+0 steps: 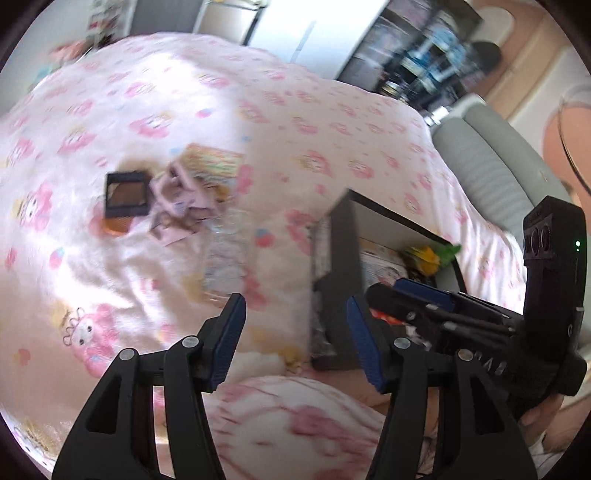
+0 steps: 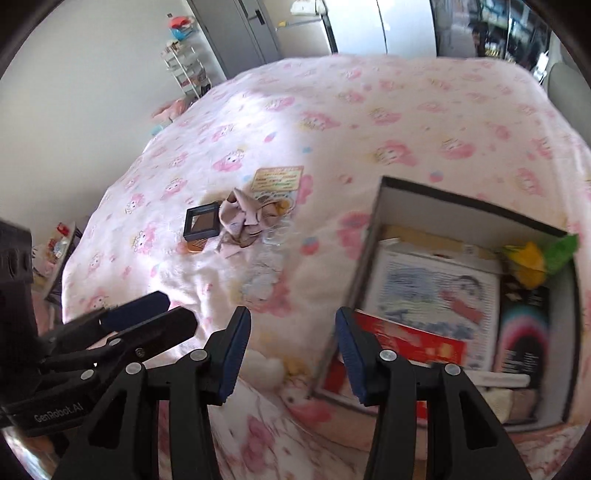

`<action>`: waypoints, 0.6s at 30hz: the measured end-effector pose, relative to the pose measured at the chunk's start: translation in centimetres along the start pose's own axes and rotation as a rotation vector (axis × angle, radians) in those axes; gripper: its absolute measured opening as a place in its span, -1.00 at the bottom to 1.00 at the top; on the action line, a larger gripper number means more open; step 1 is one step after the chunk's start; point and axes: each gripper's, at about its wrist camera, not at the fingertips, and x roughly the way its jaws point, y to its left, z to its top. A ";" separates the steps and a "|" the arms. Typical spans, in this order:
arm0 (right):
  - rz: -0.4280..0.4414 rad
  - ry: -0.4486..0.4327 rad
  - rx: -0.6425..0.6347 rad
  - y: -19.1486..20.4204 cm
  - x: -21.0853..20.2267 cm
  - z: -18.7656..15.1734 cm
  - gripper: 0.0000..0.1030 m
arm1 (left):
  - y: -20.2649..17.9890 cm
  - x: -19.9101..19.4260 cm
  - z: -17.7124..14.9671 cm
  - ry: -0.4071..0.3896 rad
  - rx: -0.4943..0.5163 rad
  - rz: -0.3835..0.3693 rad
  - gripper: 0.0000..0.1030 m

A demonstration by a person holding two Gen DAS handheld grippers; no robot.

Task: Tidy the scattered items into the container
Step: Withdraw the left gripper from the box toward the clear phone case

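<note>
Several items lie scattered in the middle of the pink bedspread: a black square frame point(image 1: 127, 194) point(image 2: 202, 221), a crumpled beige-pink cloth point(image 1: 177, 206) point(image 2: 242, 218), a colourful card point(image 1: 214, 160) point(image 2: 277, 179) and a clear plastic packet point(image 1: 225, 254) point(image 2: 264, 266). To their right stands the black-walled container point(image 1: 340, 258) point(image 2: 369, 236), which holds books and a yellow-green toy point(image 2: 532, 262). My left gripper point(image 1: 293, 325) point(image 2: 177, 308) hovers open over the bedspread, left of the container. My right gripper point(image 2: 291, 332) point(image 1: 384, 290) is open at the container's near left corner. Neither holds anything.
An orange object point(image 2: 194, 246) peeks out under the black frame. The bed point(image 2: 406, 110) fills both views, with a white wire rack point(image 2: 184, 66) and a fridge point(image 2: 354, 29) behind it. A grey ribbed cushion point(image 1: 491, 166) lies right of the bed. A hand point(image 1: 546, 417) grips the right tool.
</note>
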 end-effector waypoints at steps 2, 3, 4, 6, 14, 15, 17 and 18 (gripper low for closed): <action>-0.019 0.035 0.022 0.4 2.5 1.6 -0.15 | 3.0 1.8 0.6 0.027 -0.076 -0.006 0.11; -0.027 0.051 0.032 0.6 3.6 2.4 -0.15 | 4.3 3.0 0.9 0.052 -0.106 -0.024 0.11; -0.021 0.066 0.037 1.0 4.7 3.1 -0.15 | 5.5 4.3 1.1 0.085 -0.143 -0.045 0.11; -0.009 0.110 0.019 1.9 7.2 4.3 -0.15 | 7.5 6.8 1.7 0.152 -0.194 -0.095 0.09; -0.010 0.276 0.034 2.0 14.0 4.4 -0.15 | 12.2 12.8 2.1 0.344 -0.278 -0.181 0.09; -0.004 0.276 0.031 2.1 14.2 4.2 -0.15 | 12.4 13.4 1.8 0.359 -0.276 -0.173 0.09; -0.015 0.286 0.021 2.4 14.5 3.9 -0.15 | 12.8 14.5 1.3 0.381 -0.286 -0.168 0.09; -0.017 0.291 0.018 2.4 14.6 3.8 -0.15 | 13.0 14.9 1.1 0.386 -0.300 -0.179 0.09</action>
